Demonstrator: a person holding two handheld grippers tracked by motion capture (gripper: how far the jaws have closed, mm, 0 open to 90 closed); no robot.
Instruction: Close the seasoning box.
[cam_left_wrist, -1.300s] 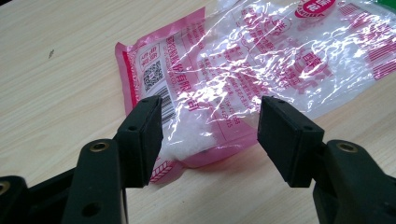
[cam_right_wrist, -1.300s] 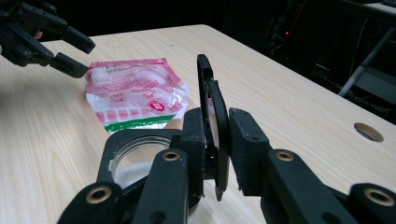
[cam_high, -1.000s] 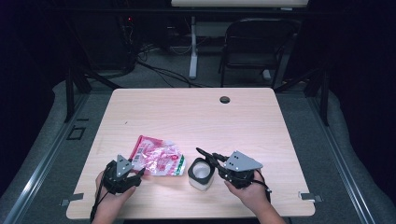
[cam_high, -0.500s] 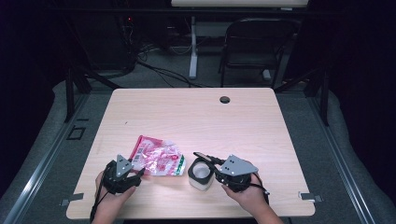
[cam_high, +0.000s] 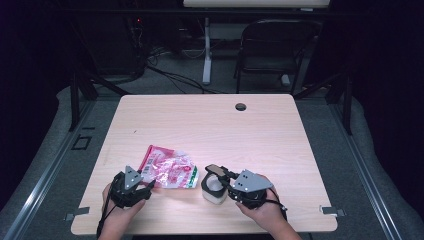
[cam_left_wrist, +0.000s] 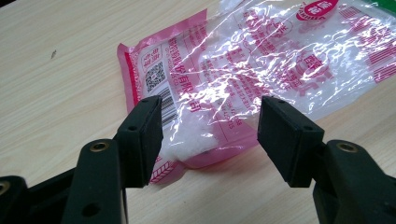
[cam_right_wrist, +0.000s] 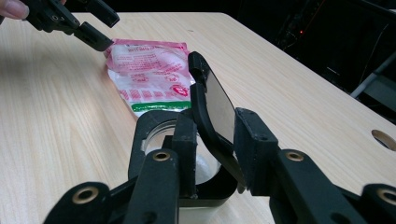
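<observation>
Working near the front edge of the bench (cam_high: 200, 125), with a pink bag (cam_high: 167, 170) of white grains lying flat and a small jar (cam_high: 212, 190) standing just to its right. Keeping the left gripper (cam_high: 147, 186) released, hovering just at the bag's near left corner. In the left gripper view, reaching with this gripper (cam_left_wrist: 210, 126) wide apart around that corner of the bag (cam_left_wrist: 261, 70), not yet pressing on it.

Having just been opening the jaws of the right gripper (cam_high: 220, 172), with the jar's hinged black lid (cam_right_wrist: 217, 107) standing upright between them. Seemingly letting go now, not grasping: leaving a gap beside the lid in the right gripper view, the gripper (cam_right_wrist: 212, 140) resting over the jar's black rim (cam_right_wrist: 140, 135).

Judging the coming move as depending on one relation: lying between the two grippers, directly in front of the left one, with the long side running away from it toward the jar. Being much nearer for the left hand than for the right. Probably needing only to close on the corner and lift toward the open jar.
</observation>
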